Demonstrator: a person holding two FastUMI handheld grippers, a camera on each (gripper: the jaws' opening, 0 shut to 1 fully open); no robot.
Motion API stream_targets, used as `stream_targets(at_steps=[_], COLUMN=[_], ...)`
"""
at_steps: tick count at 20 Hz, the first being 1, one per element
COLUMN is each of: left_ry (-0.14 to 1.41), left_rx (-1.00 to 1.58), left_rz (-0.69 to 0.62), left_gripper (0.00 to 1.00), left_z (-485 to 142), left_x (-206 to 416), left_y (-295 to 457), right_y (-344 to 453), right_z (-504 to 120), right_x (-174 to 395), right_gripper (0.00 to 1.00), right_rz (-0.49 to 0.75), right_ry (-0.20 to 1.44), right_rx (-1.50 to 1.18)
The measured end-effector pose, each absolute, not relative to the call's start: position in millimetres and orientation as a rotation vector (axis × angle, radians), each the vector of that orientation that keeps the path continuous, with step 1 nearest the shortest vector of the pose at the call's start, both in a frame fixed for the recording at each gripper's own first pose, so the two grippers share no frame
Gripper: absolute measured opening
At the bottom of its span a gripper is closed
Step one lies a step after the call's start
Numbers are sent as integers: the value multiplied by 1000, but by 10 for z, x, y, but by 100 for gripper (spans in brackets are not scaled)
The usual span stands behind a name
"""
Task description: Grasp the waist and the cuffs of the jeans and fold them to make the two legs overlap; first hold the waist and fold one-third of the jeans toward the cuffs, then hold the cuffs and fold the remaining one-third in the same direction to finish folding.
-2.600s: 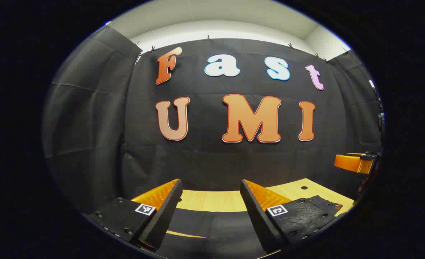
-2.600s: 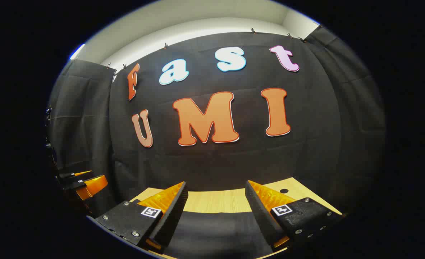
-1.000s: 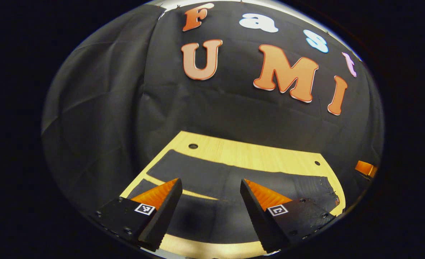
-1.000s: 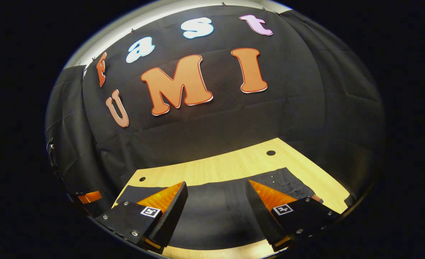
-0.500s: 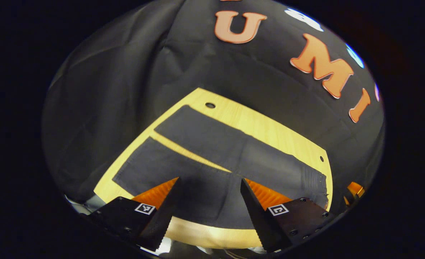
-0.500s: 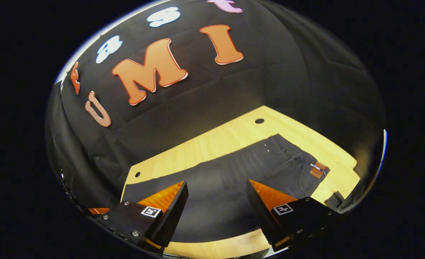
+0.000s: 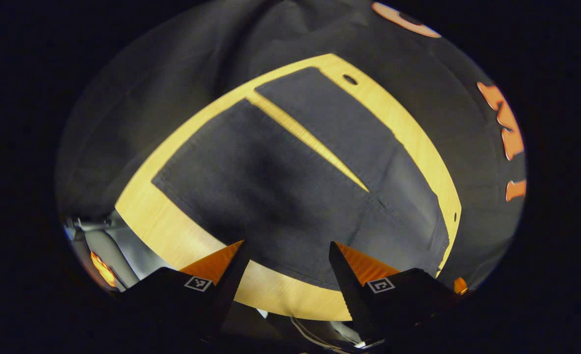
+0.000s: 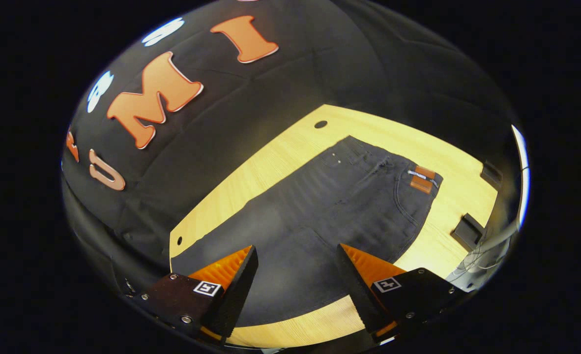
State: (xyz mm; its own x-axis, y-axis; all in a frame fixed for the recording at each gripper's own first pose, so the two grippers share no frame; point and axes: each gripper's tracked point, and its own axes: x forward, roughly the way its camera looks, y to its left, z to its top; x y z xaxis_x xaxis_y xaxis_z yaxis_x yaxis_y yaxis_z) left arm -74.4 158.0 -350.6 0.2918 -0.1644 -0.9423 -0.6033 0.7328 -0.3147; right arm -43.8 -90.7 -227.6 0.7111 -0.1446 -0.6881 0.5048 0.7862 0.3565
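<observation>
Dark jeans (image 7: 271, 187) lie flat on a light wooden table (image 7: 172, 236), their two legs spread apart with a strip of wood between them. In the left gripper view the cuffs (image 7: 182, 162) lie at the left. My left gripper (image 7: 286, 248) hangs open above the near leg's front edge, nothing between its fingers. In the right gripper view the jeans (image 8: 320, 216) show their waist (image 8: 393, 162) at the upper right, with a brown patch (image 8: 422, 180) on it. My right gripper (image 8: 296, 250) is open above the thigh area, holding nothing.
The table (image 8: 271, 157) has small round holes (image 8: 321, 124) near its back corners. Two dark blocks (image 8: 468, 230) sit at its right edge in the right gripper view. Black cloth walls close in the back and sides. Grey floor and cables (image 7: 99, 241) lie below the table's front edge.
Both grippers have tilted downward and risen, so the table and jeans now lie below them rather than the back wall ahead. Both stay open.
</observation>
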Motion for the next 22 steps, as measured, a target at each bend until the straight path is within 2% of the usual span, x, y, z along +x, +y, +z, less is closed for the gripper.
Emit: stream_targets(at_steps=[4, 11, 13, 22], left_ry=[1275, 1326, 1337, 1393], left_rx=[-850, -863, -863, -865], left_rz=[449, 630, 666, 815], left_gripper=[98, 98, 98, 98], left_z=[-3631, -3787, -3813, -3894], left_x=[-799, -958, -1020, -1267], left_y=[1763, 2060, 2139, 2443], right_y=[-1292, -2061, -2172, -2579], right_z=[-2547, -3192, -3337, -3541], right_x=[-379, -742, -818, -953], right_gripper=[97, 97, 98, 97], right_rz=[-423, -669, -702, -837], right_ry=[768, 937, 974, 1040], right_rx=[602, 736, 760, 769])
